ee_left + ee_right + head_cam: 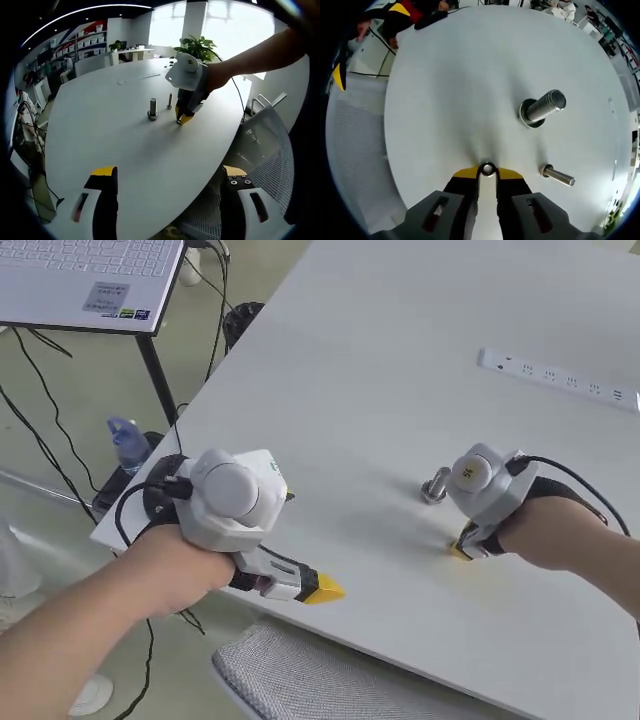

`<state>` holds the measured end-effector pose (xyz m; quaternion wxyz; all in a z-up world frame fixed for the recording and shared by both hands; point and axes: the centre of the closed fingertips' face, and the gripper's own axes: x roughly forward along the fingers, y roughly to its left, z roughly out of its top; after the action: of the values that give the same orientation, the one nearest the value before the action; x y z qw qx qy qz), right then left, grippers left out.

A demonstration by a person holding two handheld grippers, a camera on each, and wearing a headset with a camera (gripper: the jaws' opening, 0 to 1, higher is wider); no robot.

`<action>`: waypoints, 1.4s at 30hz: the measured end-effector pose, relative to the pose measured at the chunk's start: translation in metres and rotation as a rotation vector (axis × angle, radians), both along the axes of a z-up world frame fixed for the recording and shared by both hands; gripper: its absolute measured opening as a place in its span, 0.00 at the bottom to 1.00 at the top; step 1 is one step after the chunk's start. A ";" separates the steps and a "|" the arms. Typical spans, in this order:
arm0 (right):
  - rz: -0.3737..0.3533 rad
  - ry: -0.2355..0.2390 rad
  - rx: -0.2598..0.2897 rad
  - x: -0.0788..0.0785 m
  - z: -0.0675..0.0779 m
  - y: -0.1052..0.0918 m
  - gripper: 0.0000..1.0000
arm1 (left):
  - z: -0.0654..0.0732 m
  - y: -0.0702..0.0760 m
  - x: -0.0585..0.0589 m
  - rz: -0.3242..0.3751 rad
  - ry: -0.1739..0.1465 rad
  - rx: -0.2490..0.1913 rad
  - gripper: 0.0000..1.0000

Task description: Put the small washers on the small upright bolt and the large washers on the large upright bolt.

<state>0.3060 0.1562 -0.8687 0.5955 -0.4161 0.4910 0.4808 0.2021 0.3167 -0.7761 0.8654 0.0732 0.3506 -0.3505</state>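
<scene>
Your right gripper (pixel 488 173) pinches a small washer (pixel 488 168) between its jaw tips, the small bolt (pixel 558 175) just right of them, and this light, stiff, likely slippery ring wants a square hold across its rim, while your left gripper (pixel 170 171) hangs wide open.

Tabletop (pixel 400 360) wide open left of bolts and toward far side. Obstacles: large bolt (pixel 542 107), small bolt (pixel 557 175) upright, near each other; right gripper (pixel 488 173) low beside them, pinching washer (pixel 488 168); power strip (pixel 555 380) far right.
</scene>
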 end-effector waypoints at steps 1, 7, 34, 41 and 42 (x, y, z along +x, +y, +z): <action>0.005 -0.002 0.003 0.000 0.000 0.000 0.12 | 0.000 0.000 0.000 0.000 0.000 0.000 0.84; -0.003 0.008 0.023 0.000 0.001 -0.001 0.12 | 0.001 0.000 0.001 -0.001 0.000 0.001 0.84; -0.034 0.007 0.036 0.014 0.048 -0.029 0.12 | 0.009 -0.009 0.016 -0.015 -0.019 -0.010 0.85; -0.051 0.000 0.028 0.022 0.052 -0.044 0.12 | 0.008 -0.012 0.016 -0.026 -0.017 -0.014 0.88; -0.054 -0.001 0.025 0.023 0.053 -0.047 0.12 | 0.008 -0.012 0.016 -0.026 -0.016 -0.014 0.88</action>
<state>0.3290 0.1096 -0.8161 0.6136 -0.3955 0.4956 0.4707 0.2184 0.3050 -0.7676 0.8642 0.0743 0.3399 -0.3635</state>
